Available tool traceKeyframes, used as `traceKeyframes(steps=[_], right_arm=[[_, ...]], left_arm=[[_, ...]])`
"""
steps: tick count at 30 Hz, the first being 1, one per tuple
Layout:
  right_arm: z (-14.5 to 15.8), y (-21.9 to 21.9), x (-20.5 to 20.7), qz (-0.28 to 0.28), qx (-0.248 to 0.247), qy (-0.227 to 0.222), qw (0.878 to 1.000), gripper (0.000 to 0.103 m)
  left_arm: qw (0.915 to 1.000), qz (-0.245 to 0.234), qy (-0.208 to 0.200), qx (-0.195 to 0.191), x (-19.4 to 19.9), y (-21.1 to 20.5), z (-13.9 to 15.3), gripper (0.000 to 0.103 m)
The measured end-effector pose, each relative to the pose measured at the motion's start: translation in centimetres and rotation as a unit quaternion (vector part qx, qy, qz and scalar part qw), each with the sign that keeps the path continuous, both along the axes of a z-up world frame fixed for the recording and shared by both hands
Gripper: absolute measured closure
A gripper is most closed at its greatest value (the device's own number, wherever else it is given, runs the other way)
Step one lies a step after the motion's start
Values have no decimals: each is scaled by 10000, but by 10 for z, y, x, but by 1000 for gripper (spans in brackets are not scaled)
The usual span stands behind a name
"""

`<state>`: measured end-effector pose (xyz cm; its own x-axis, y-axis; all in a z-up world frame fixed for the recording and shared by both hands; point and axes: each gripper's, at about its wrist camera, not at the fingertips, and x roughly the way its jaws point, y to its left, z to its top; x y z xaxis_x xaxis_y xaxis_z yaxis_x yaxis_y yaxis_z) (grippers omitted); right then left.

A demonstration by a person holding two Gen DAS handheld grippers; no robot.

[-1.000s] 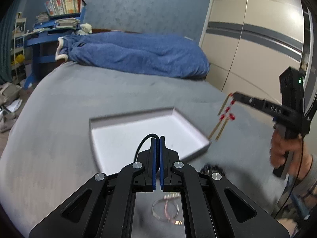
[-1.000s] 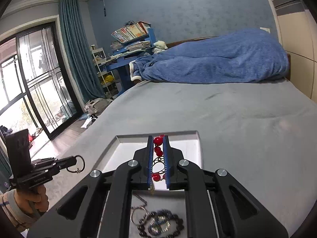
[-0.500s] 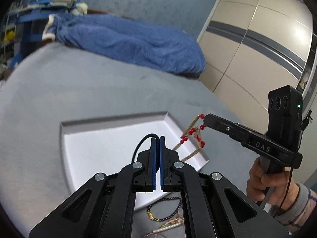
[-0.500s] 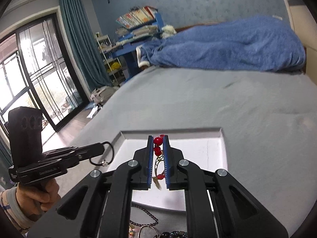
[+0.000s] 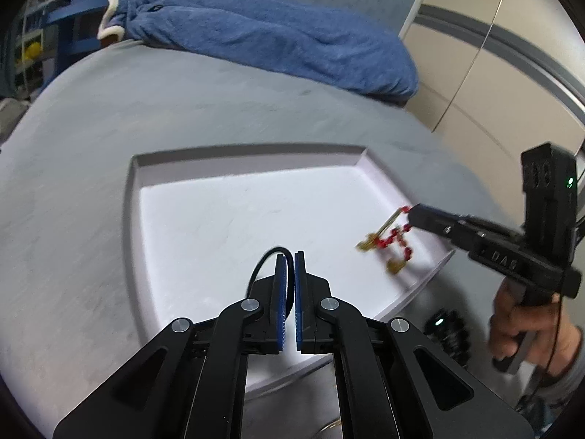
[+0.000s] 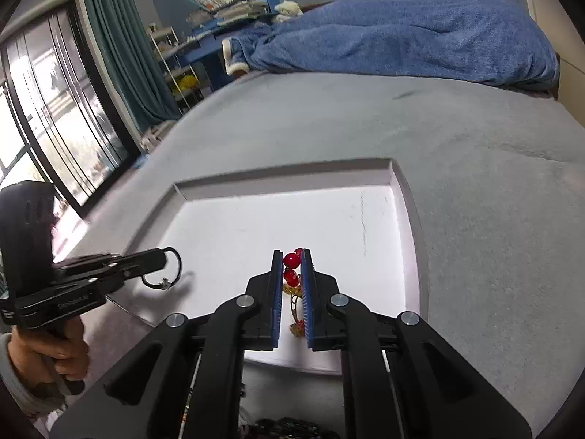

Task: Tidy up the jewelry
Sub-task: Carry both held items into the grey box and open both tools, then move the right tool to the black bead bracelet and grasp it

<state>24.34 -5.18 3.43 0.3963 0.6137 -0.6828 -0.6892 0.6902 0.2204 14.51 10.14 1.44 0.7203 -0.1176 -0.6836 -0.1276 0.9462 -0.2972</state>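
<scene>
A shallow white tray lies on the grey bed; it also shows in the right wrist view. My left gripper is shut on a thin black ring-shaped hair tie and hovers over the tray's near left part; from the right wrist view the tie hangs with a small charm. My right gripper is shut on a red-bead and gold bracelet, low over the tray's right side, where its dangling end touches the tray floor.
A dark beaded bracelet lies on the bed just outside the tray's near right corner. More jewelry lies near the front edge. A blue blanket is piled at the far end; wardrobe doors stand at right.
Both grippers have moved forward and down over the tray. The red-bead bracelet has dropped from hanging in the air to touching the tray floor.
</scene>
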Motion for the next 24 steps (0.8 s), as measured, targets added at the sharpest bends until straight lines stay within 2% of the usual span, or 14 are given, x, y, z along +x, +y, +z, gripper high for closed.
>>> traceKeyframes(steps=[2, 3, 4, 5, 7, 9, 12, 16, 24], right_arm=[[-4, 0, -4, 9, -171, -97, 9998, 92], [-6, 1, -4, 37, -216, -135, 9997, 92], [-6, 0, -6, 54, -257, -183, 9995, 88], [-6, -2, -10, 65, -293, -268, 9992, 78], [-5, -7, -15, 71, -272, -377, 9989, 67], [-3, -16, -22, 52, -190, -465, 9987, 57], [0, -32, -31, -9, -77, -541, 9985, 51], [0, -54, -46, -102, 56, -535, 9985, 46], [-13, -93, -74, -362, 117, -391, 9985, 38]], left_arm=[[10000, 23, -1, 15, -6, 0, -3, 90], [10000, 29, -40, 19, -11, -1, -3, 84], [10000, 32, -78, 26, -14, -2, -3, 78], [9999, 28, -144, 46, -20, -4, -3, 75], [9997, 14, -234, 102, -28, -8, -3, 58], [9993, 12, -321, 212, -40, -13, -3, 47], [9982, -40, -488, 335, -56, -21, 0, 35], [9967, -93, -662, 466, -80, -31, 2, 26], [9970, -95, -551, 541, -103, -42, -10, 24]])
